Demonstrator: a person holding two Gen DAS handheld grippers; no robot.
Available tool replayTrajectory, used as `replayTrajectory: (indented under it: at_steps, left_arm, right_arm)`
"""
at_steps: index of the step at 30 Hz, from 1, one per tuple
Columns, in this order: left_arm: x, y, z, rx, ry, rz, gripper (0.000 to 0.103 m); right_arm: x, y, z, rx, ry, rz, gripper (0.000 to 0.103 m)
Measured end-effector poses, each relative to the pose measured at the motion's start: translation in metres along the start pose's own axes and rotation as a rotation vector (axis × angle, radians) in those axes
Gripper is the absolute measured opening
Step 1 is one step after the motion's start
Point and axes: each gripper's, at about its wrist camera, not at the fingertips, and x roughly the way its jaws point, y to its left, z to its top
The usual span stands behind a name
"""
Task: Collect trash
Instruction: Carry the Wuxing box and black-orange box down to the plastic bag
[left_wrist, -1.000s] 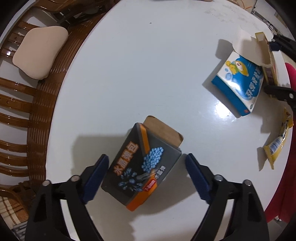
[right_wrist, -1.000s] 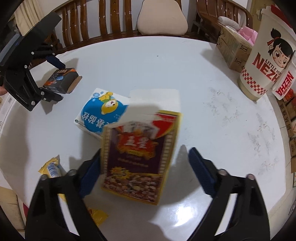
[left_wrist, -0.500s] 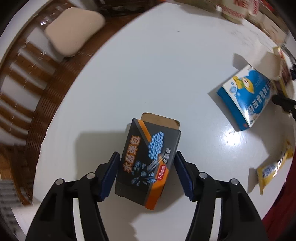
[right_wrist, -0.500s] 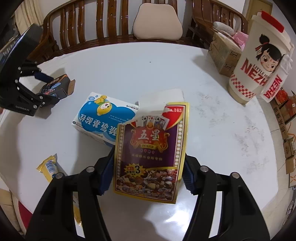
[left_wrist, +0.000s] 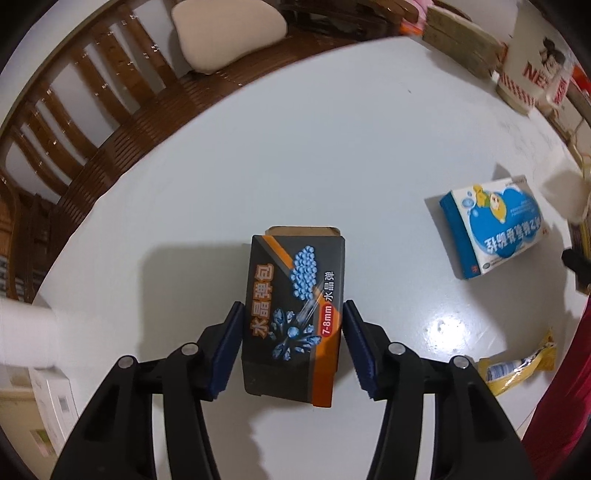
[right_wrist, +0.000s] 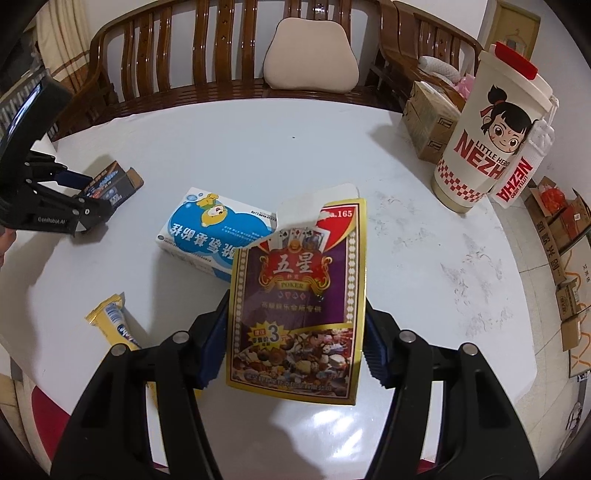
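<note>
My left claw (left_wrist: 291, 345) had the dark box with the orange stripe (left_wrist: 295, 314) between its blue pads (left_wrist: 231, 350), and its jaws were closing on the box's two long sides; both pads looked pressed against the cardboard. The box's open brown flap pointed away from me, and its shadow lay on the white bench (left_wrist: 332, 129) beneath it. In the right wrist view the same box (right_wrist: 110, 186) sat at the far left of the bench inside the left claw (right_wrist: 90, 195).

My right claw (right_wrist: 293, 341) was clenched on the purple and gold poker card box (right_wrist: 299, 299), its pads against both long edges, the torn white lid flap sticking up at the far end.

Left on the bench were the blue and white carton with the cartoon figure (right_wrist: 218, 232), lying flat just behind the card box, and a yellow wrapper (right_wrist: 112, 323) near the bench's edge on my side. A tall cup printed with a cartoon face (right_wrist: 491, 133) stood at the far right of the bench. A wooden seat with a beige cushion (right_wrist: 310, 55) ran behind it.
</note>
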Motion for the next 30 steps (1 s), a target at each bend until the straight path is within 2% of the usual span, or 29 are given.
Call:
replayTrajectory:
  at_steps: [6,17,21,25,30]
  left_arm:
    - [-0.015,0.007,-0.007,-0.068,-0.02,0.018,0.052]
    - [-0.093,-0.016,-0.043,-0.11,-0.176,0.132,0.052]
    - [-0.126,-0.029,-0.068,-0.168,-0.214,0.108,0.052]
    - [-0.15,-0.049,-0.095,-0.209,-0.243,0.123,0.052]
    - [-0.173,-0.082,-0.126,-0.225,-0.279,0.118,0.052]
  right_arm:
    - [-0.012,0.001,0.003,-0.011,-0.029,0.002,0.061]
    - [-0.068,0.006,0.004,-0.062,-0.13,0.039,0.061]
    - [-0.1,0.01,-0.002,-0.094,-0.169,0.096,0.061]
    - [-0.131,0.018,-0.012,-0.146,-0.215,0.118,0.061]
    - [-0.164,0.023,-0.033,-0.202,-0.248,0.149,0.061]
